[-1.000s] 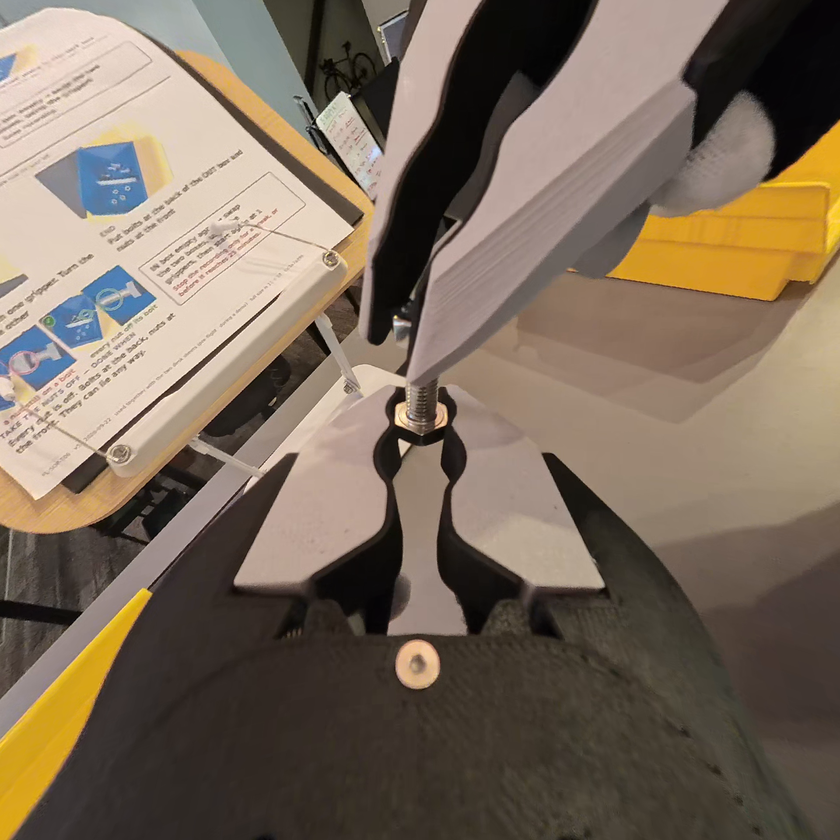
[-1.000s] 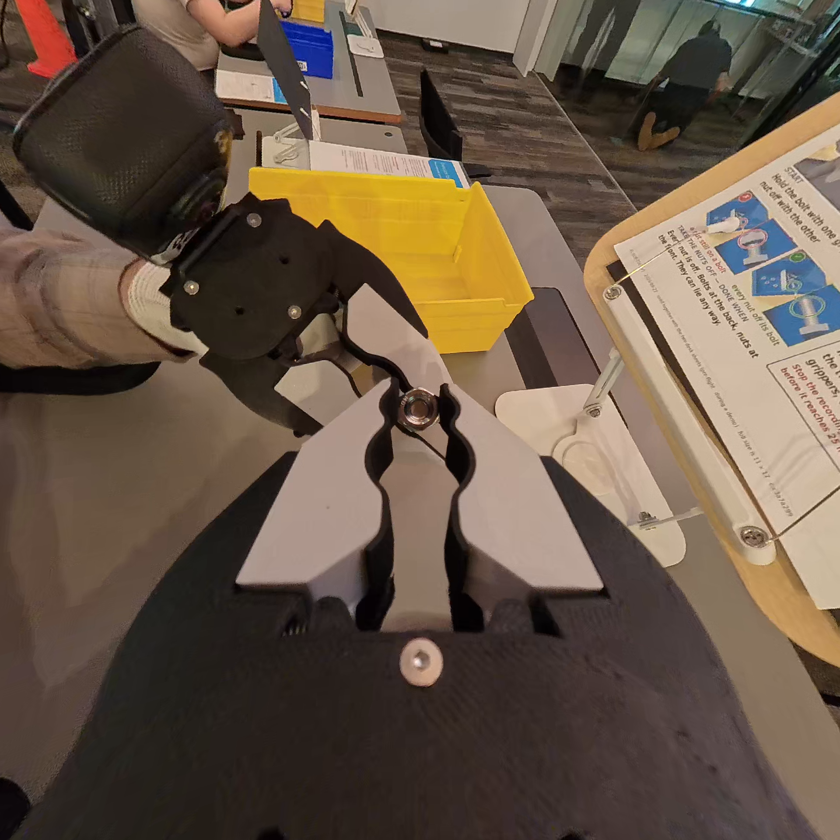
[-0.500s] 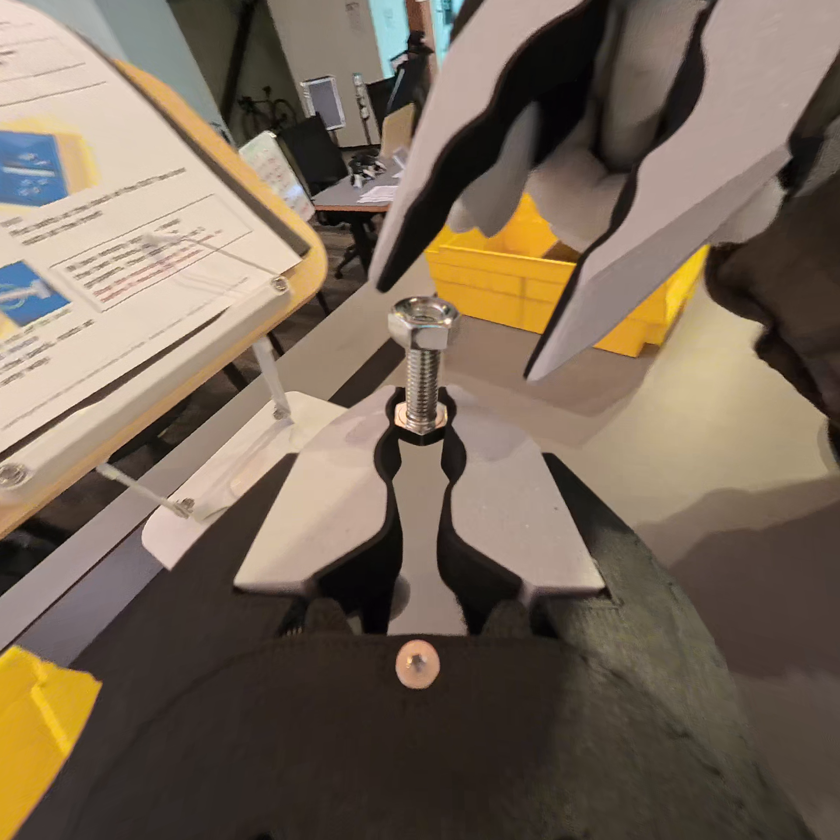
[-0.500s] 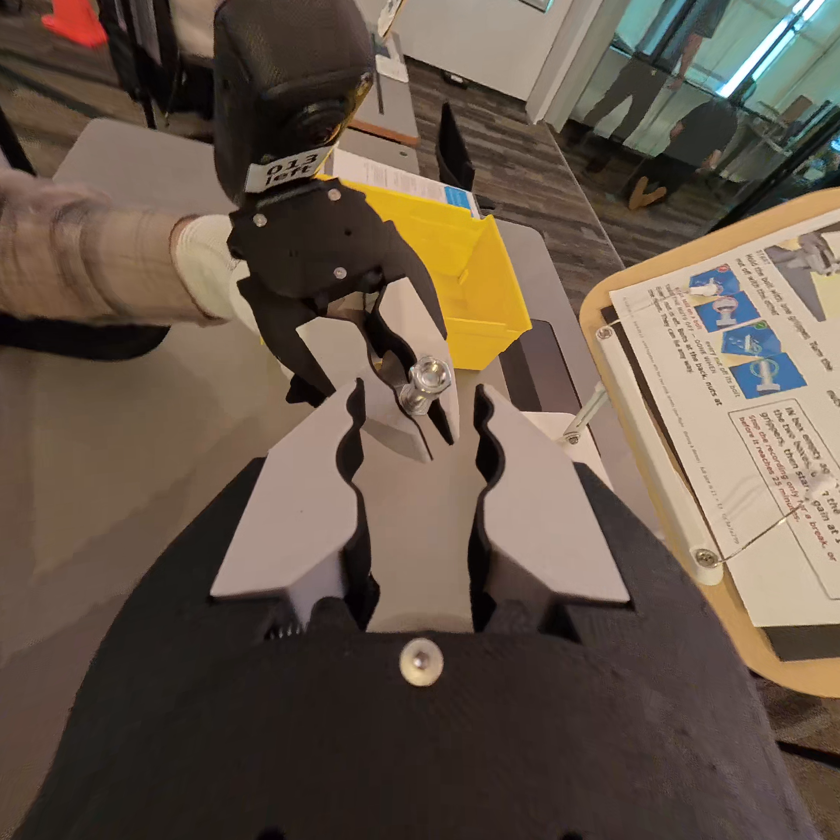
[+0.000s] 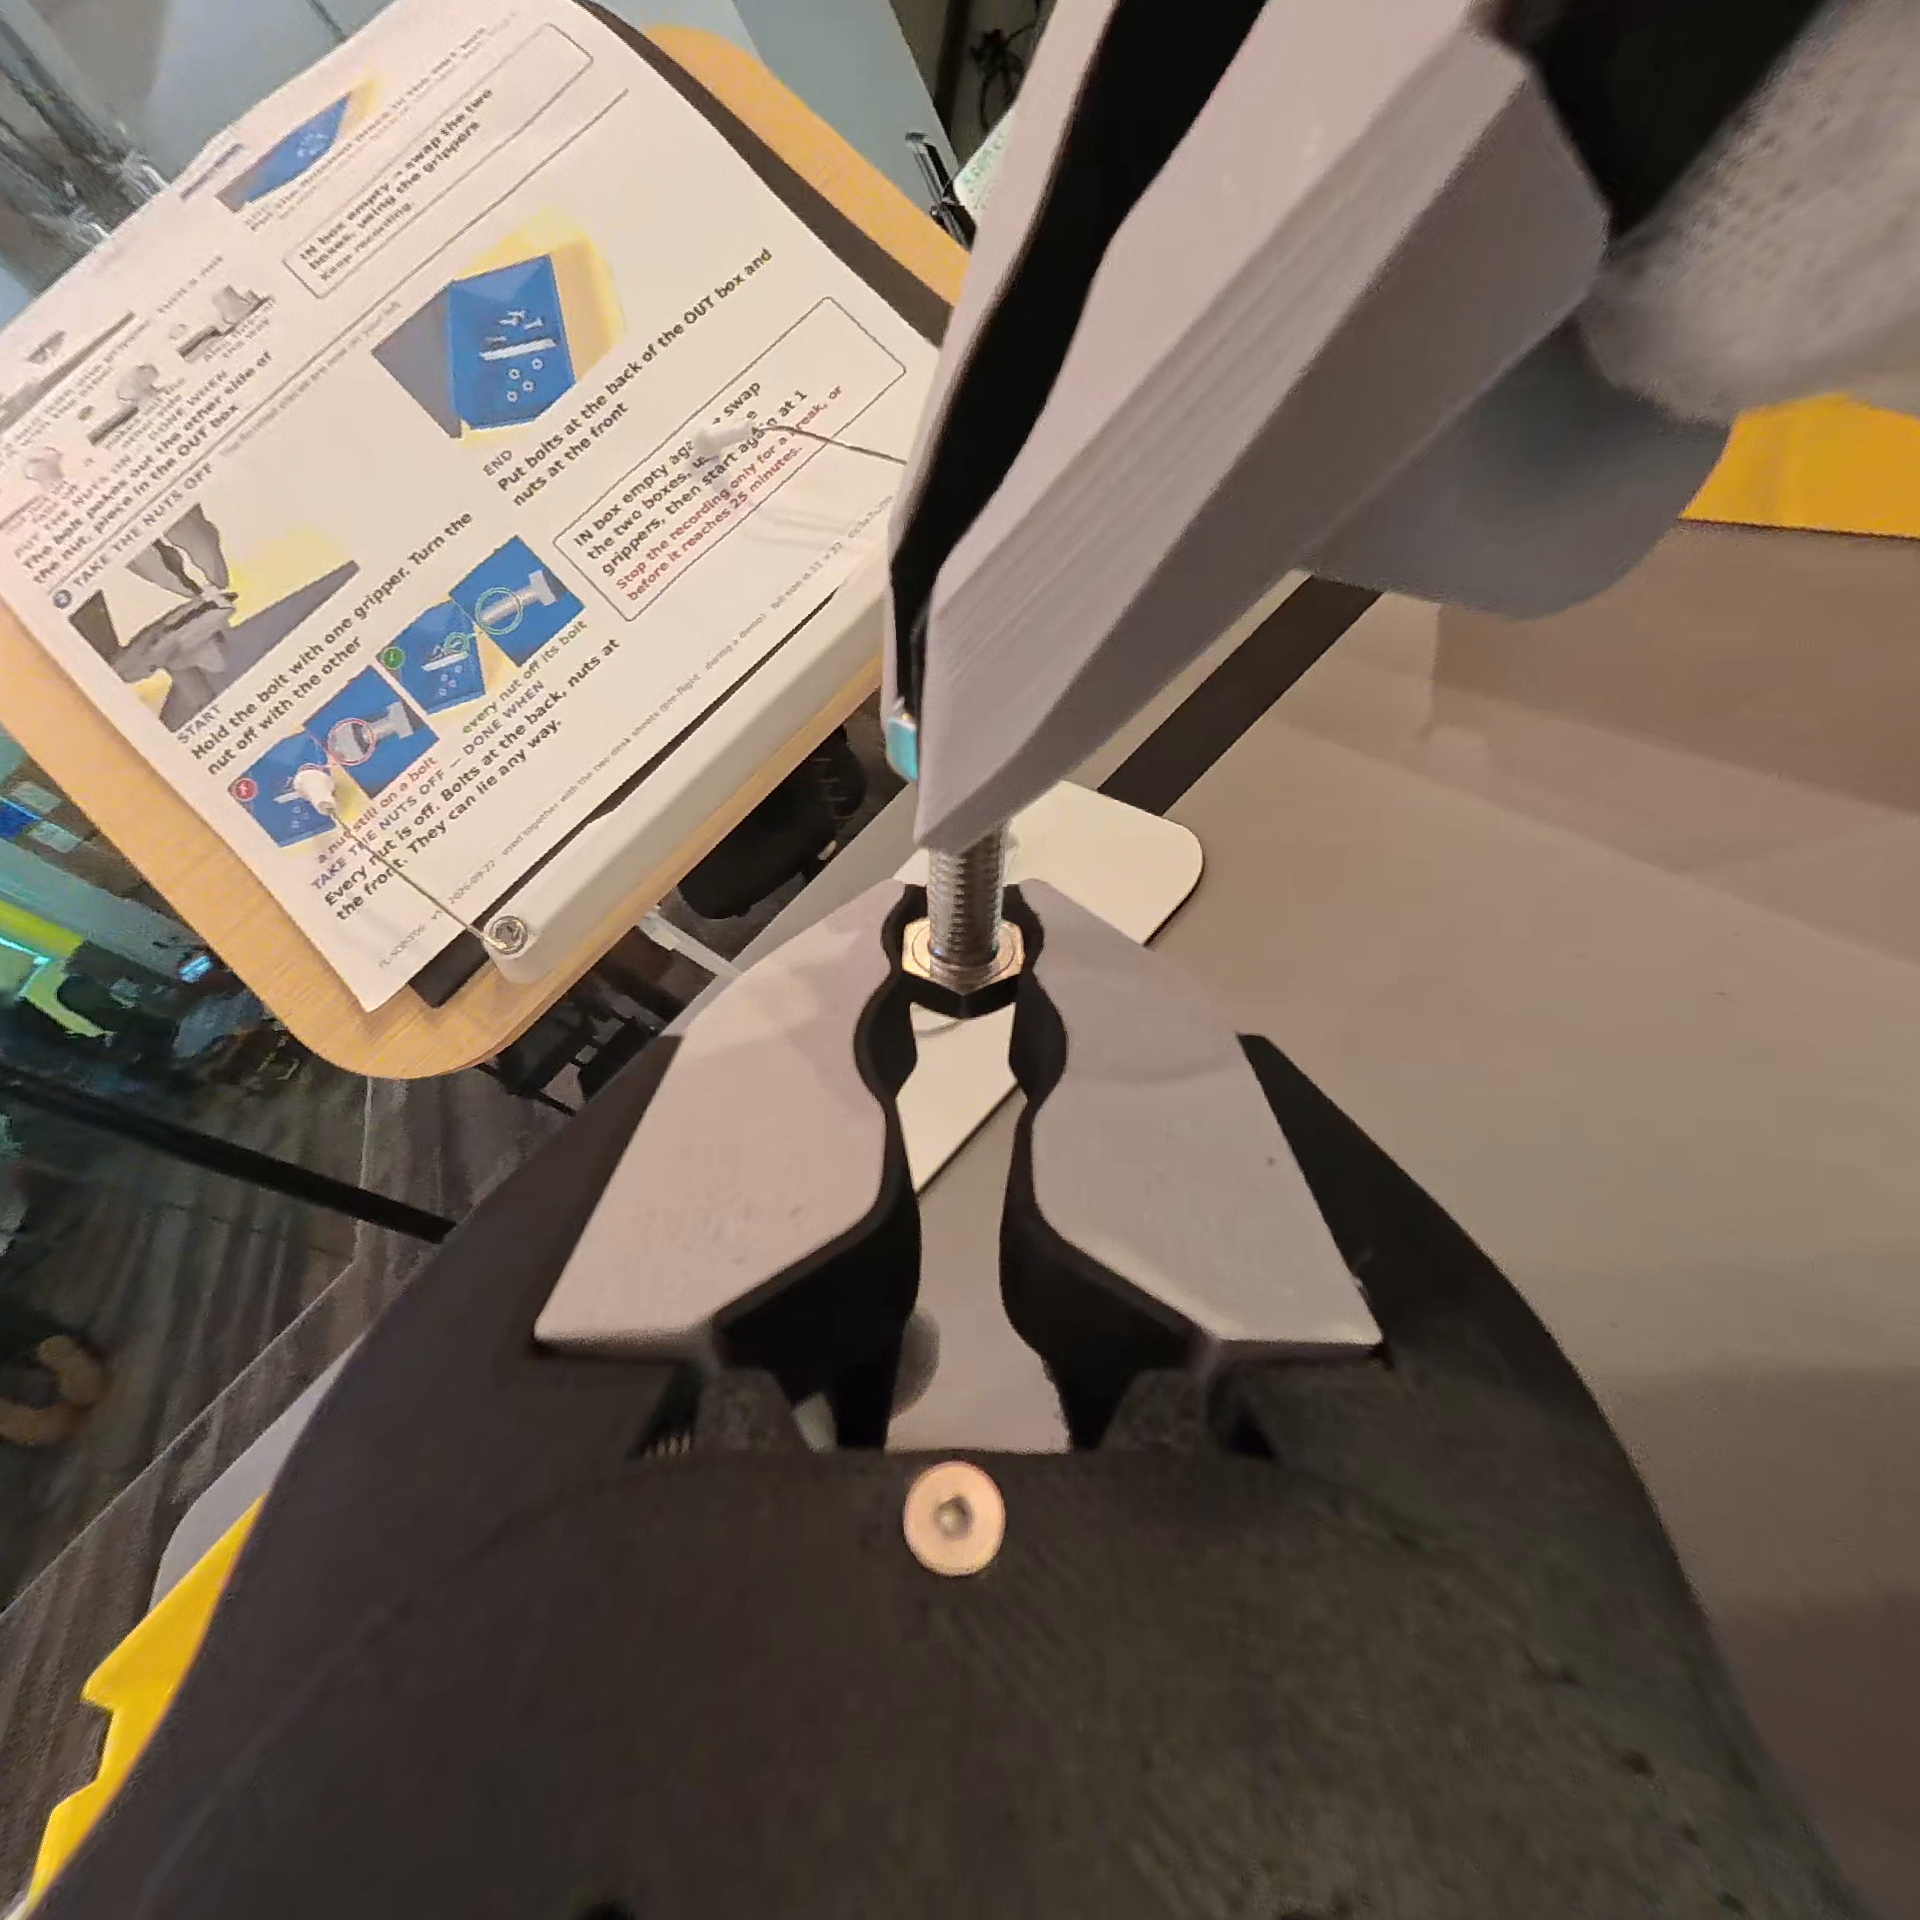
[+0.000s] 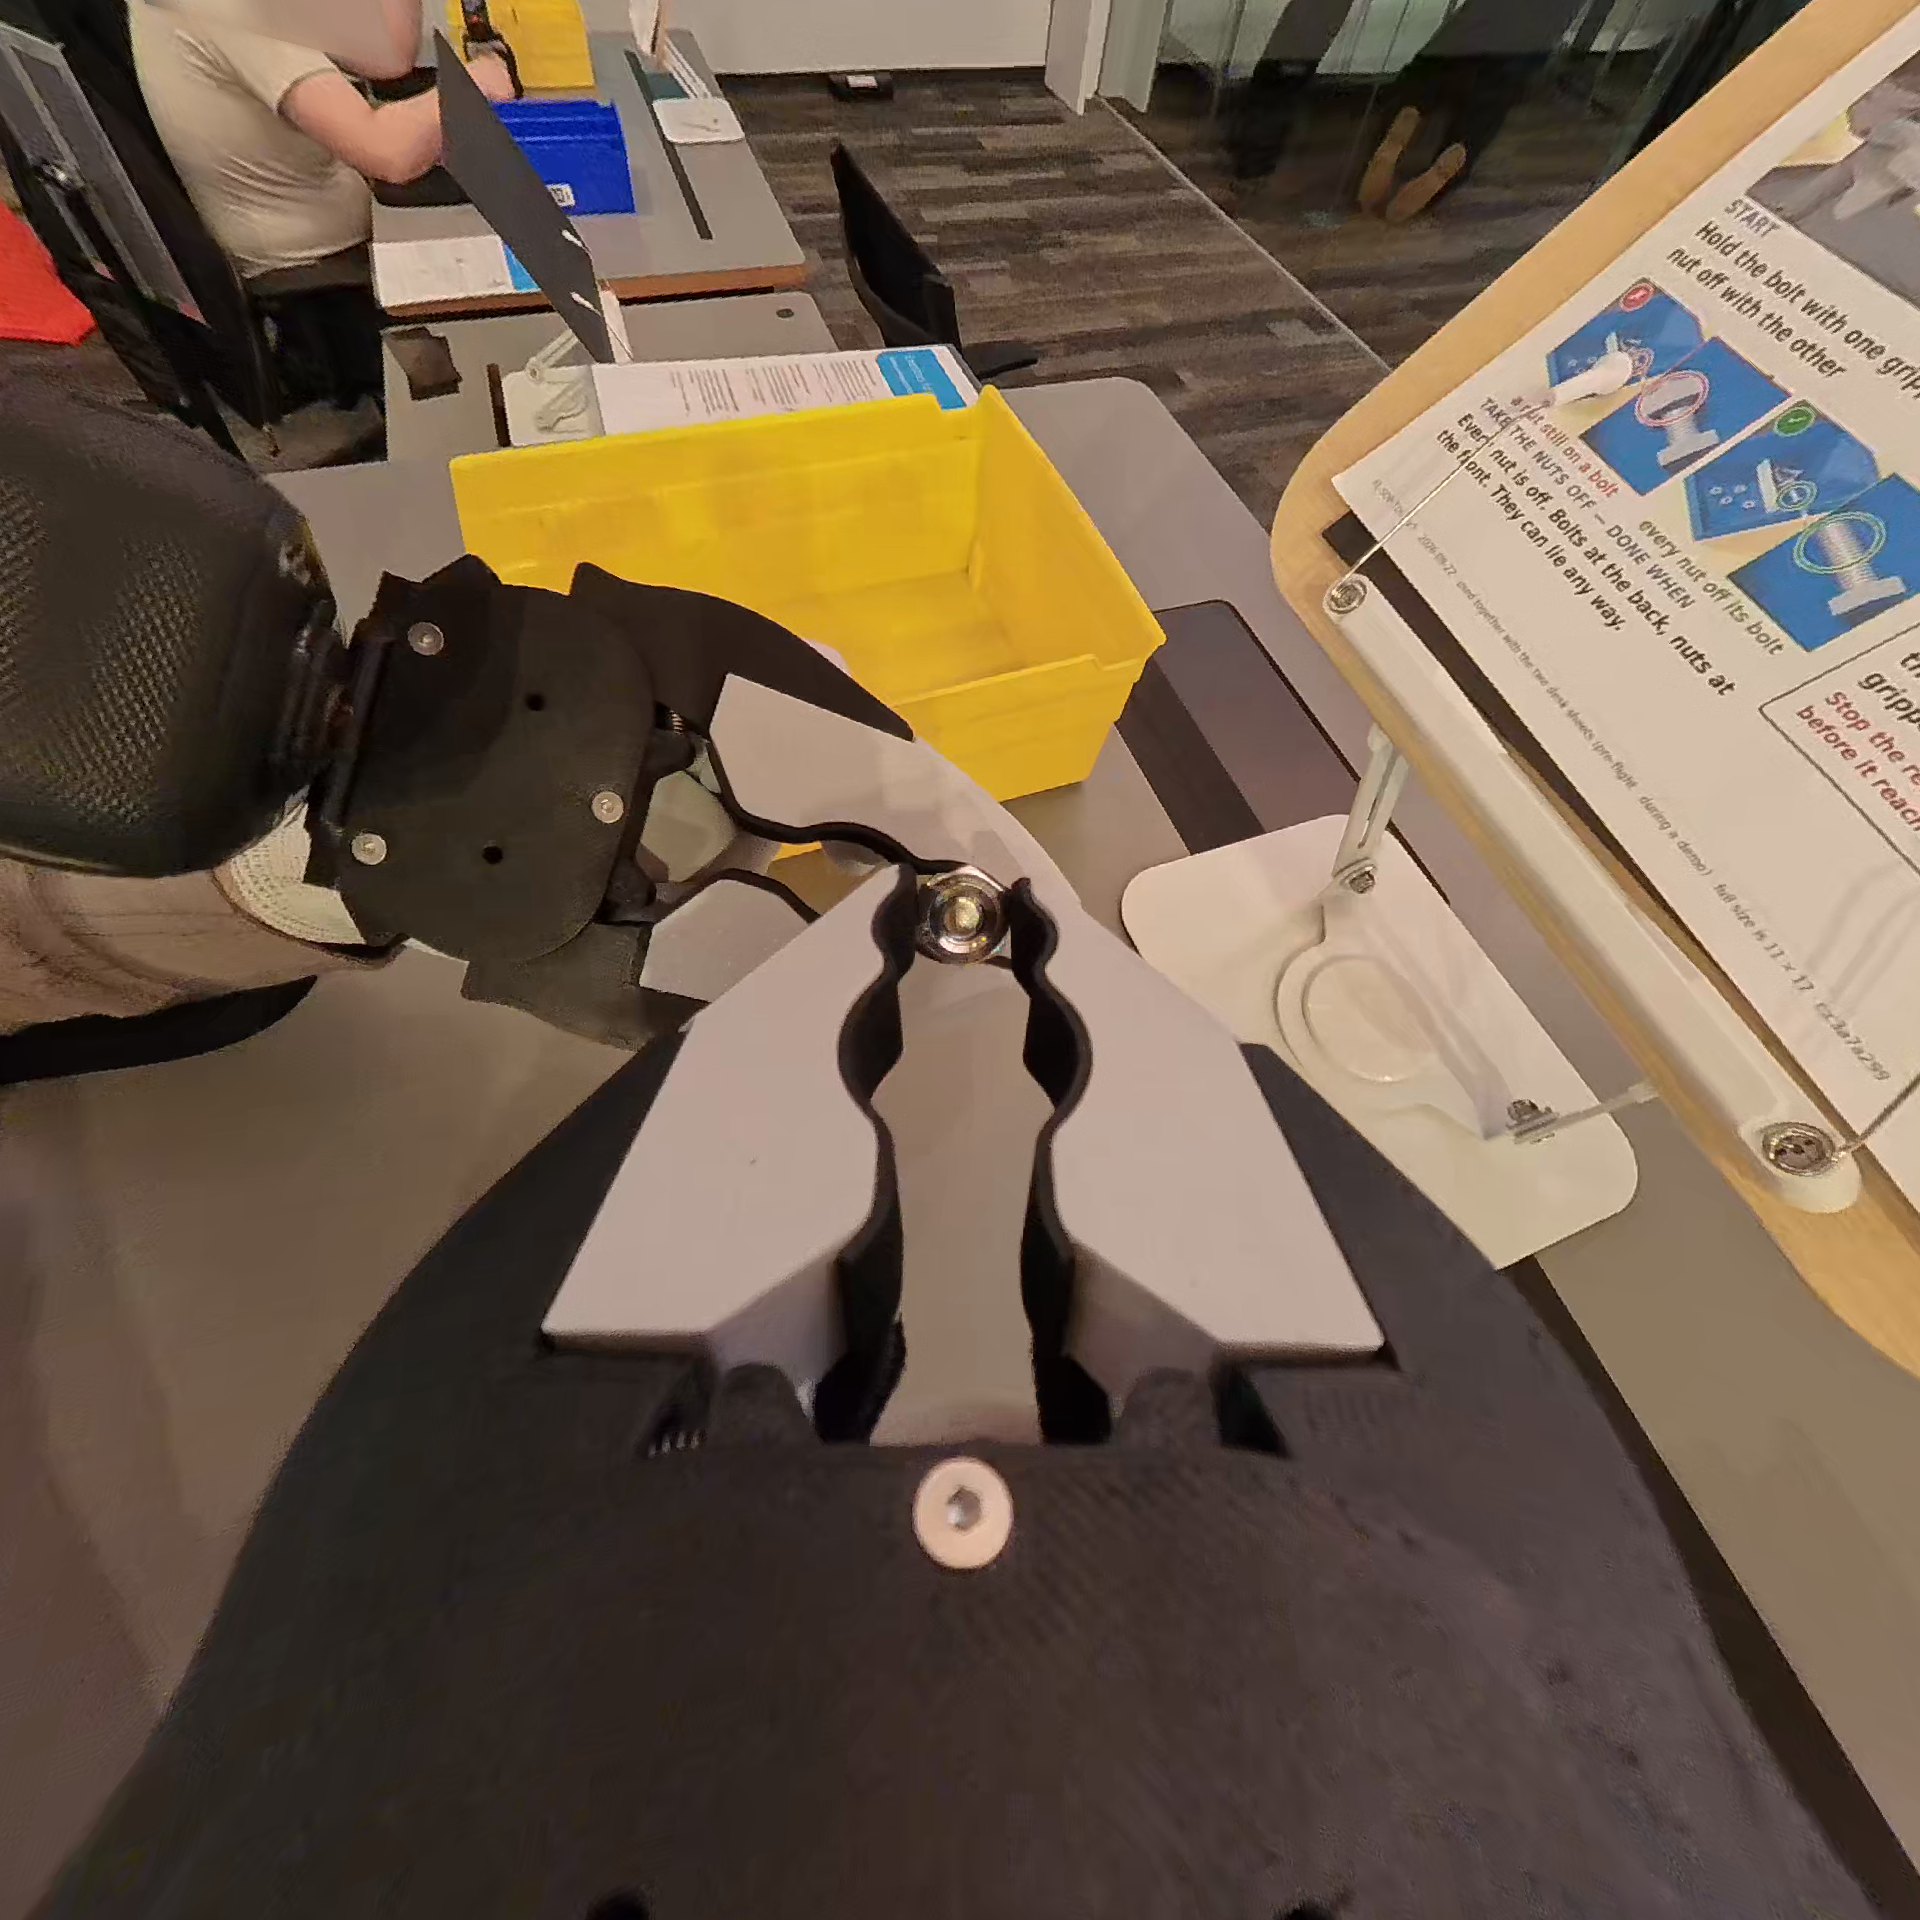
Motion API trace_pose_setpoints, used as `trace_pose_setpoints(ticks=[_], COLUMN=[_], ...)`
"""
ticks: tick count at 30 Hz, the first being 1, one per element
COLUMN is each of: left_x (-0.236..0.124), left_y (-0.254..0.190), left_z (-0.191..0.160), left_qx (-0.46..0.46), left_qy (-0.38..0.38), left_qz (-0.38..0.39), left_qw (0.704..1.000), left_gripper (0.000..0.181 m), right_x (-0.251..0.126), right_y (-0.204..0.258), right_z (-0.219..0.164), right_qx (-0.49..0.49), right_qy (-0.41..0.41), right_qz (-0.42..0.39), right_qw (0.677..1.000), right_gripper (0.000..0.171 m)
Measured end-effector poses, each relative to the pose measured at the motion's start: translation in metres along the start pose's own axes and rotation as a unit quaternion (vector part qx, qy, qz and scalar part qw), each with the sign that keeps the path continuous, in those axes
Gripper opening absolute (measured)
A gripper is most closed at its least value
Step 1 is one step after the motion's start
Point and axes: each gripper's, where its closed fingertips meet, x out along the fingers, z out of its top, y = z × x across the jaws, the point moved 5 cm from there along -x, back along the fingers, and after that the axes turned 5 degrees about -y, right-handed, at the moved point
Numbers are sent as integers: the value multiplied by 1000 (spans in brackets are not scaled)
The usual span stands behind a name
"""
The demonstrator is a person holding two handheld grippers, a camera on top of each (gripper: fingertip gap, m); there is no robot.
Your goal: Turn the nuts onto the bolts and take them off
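In the left wrist view my left gripper (image 5: 961, 940) is shut on a steel hex nut (image 5: 961, 954) at its fingertips. A threaded bolt (image 5: 971, 883) stands up out of the nut. My right gripper (image 5: 920, 769) comes down from above and is shut over the bolt's head, which is hidden there. In the right wrist view the bolt head (image 6: 961, 916) shows end-on, clamped between the tips of my right gripper (image 6: 961, 896). The left gripper's fingers (image 6: 831, 769) reach in from the left, just beyond the head. The nut is hidden in this view.
An open yellow bin (image 6: 727, 478) stands on the grey table behind the grippers. A tilted wooden board with an instruction sheet (image 6: 1662, 520) stands at the right on a white base (image 6: 1351, 987); it shows left in the left wrist view (image 5: 416, 520). A person sits at another desk. The gap from one gripper's tips to the other's is roughly 5 cm.
Half a second ago my right gripper was open and lifted off the bolt head. It has come back down and shut on the head again. My left gripper has kept hold of the nut.
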Motion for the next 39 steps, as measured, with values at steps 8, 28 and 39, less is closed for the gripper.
trace_pose_setpoints(ticks=[8,28,39], left_x=[-3,-51,-86], left_y=[-3,-65,-111], left_z=[4,37,44], left_qx=[-16,-92,-96], left_qy=[-16,-126,-164], left_qz=[-32,-412,-594], left_qw=[999,898,782], left_gripper=[14,14,14], right_x=[-5,-60,-85], right_y=[4,67,119], right_z=[1,2,-11], right_qx=[-54,-353,-475], right_qy=[-4,118,176], right_qz=[8,190,291], right_qw=[999,908,812], right_gripper=[16,16,16])
